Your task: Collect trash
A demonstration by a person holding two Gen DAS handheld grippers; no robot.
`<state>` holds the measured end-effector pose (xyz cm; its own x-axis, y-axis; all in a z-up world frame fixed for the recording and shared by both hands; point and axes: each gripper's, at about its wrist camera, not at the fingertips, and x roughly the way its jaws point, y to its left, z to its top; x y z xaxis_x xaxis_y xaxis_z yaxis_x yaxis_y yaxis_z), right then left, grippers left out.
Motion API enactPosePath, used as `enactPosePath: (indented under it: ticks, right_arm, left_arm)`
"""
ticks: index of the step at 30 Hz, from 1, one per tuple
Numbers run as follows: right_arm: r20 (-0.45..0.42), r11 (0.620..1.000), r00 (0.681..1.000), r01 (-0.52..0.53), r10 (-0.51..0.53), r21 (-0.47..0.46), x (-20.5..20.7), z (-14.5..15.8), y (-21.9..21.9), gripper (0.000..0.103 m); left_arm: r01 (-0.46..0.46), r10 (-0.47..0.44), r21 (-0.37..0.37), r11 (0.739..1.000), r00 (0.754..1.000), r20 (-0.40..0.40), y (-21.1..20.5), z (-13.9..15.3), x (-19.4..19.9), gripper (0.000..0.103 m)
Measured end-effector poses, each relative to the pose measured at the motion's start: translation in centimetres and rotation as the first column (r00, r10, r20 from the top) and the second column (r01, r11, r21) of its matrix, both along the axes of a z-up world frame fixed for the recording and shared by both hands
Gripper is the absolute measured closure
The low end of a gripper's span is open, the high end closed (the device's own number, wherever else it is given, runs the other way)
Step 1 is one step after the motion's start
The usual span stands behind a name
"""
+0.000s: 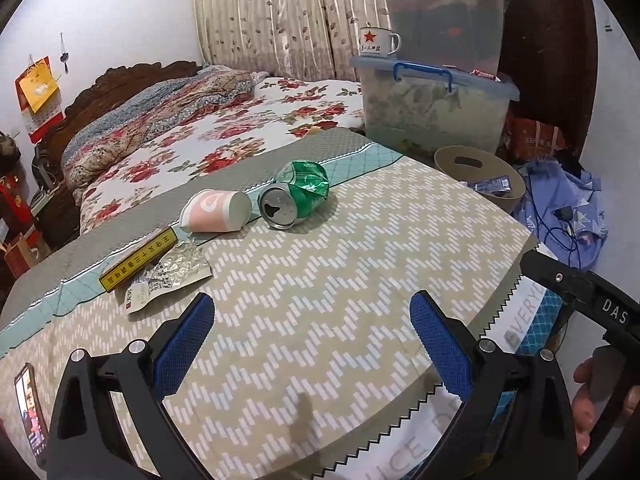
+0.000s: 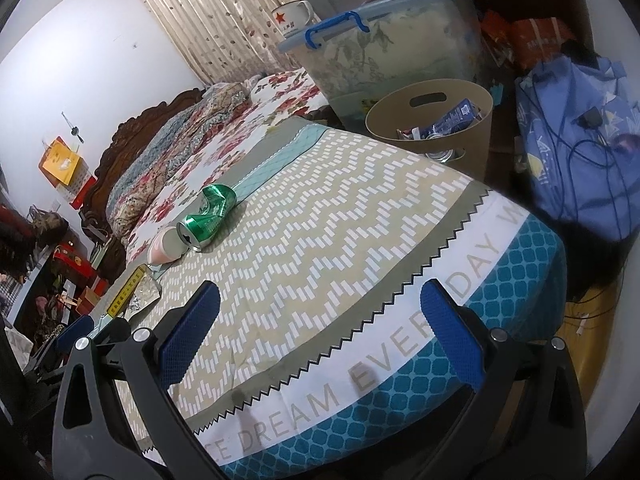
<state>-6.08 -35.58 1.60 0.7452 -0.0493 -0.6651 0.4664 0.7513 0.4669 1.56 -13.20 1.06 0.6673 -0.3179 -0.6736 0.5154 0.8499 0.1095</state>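
Tan bin [image 2: 430,128] holds blue carton [image 2: 456,114], wrappers; can inside.

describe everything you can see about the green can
The can is green metal with a silver top, badly crushed and bent in the middle. It lies on its side on the zigzag cloth, opened mouth facing the left gripper's camera, tab hole visible. Its top end sits right beside the tipped pink cup, seemingly touching it. Neither gripper is near it; the bin stands beyond the table edge.

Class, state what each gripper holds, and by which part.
Nothing is held: the left gripper and right gripper are both open above the patterned cloth.
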Motion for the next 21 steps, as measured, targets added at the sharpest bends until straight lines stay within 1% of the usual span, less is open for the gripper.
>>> enactPosePath:
  ticks: [5,21]
  right_arm:
    - [-0.006,1.000,1.000,0.004,-0.004,0.011,-0.04,-0.26,-0.09,0.004]
    - [-0.009,1.000,1.000,-0.001,0.002,0.013,0.16,-0.67,0.11,0.004]
  left_arm:
    - [0.019,-0.019,-0.001,1.000,1.000,0.001,-0.30,-0.04,-0.30,0.009]
    - [-0.001,0.001,0.011,1.000,1.000,0.002,-0.08,-0.45,0.04,0.009]
